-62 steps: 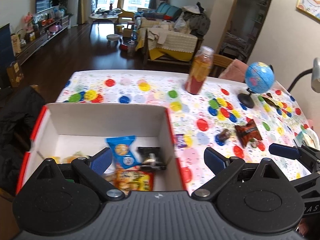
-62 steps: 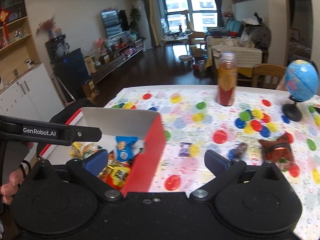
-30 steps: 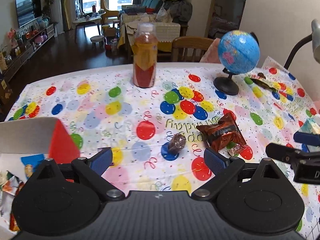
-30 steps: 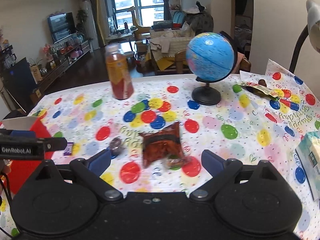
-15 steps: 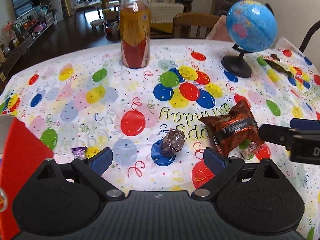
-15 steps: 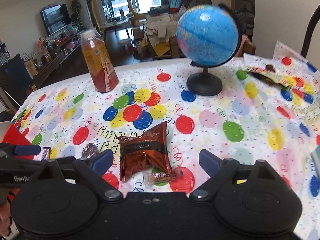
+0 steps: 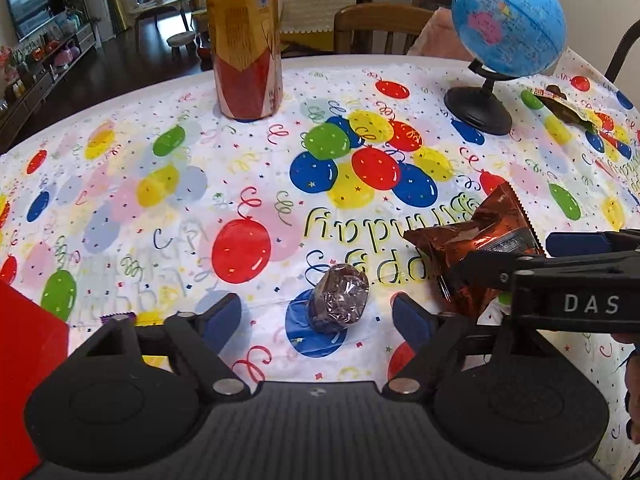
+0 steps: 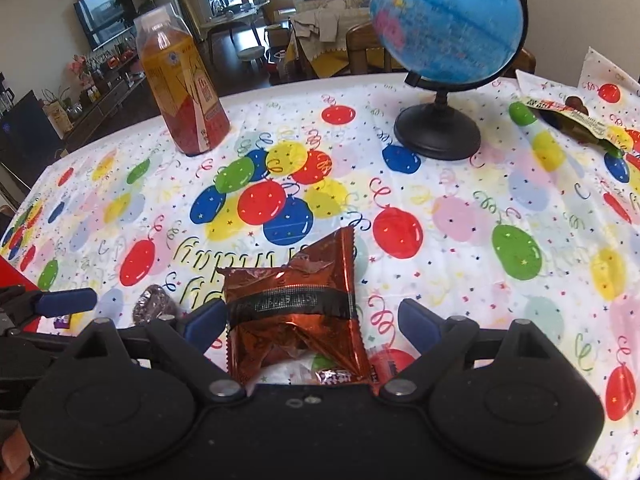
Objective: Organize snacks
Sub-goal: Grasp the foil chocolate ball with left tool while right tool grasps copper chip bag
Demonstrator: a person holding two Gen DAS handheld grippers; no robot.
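Left wrist view: at the far left edge a red box corner (image 7: 28, 344) is cut off, so its contents cannot be seen. The left gripper (image 7: 316, 320) is held over the balloon-print tablecloth (image 7: 180, 200) with its jaws closing; a small round dark-wrapped snack (image 7: 340, 298) lies directly between the fingertips, and the pads are not yet pressed on it. Its short, stubby body offers no marked long axis. To the right, a red-brown foil packet (image 7: 468, 248) is partly covered by the right gripper's finger. In the right wrist view, the right gripper (image 8: 310, 324) is held apart and empty, with the foil packet between its fingers, long axis running away from the camera. The packet's near end and a small candy (image 8: 332, 376) beneath it are hidden behind the gripper body. Each snack is judged nearest to the gripper framing it. A bottle (image 8: 180, 100) and a globe (image 8: 444, 24) stand well beyond
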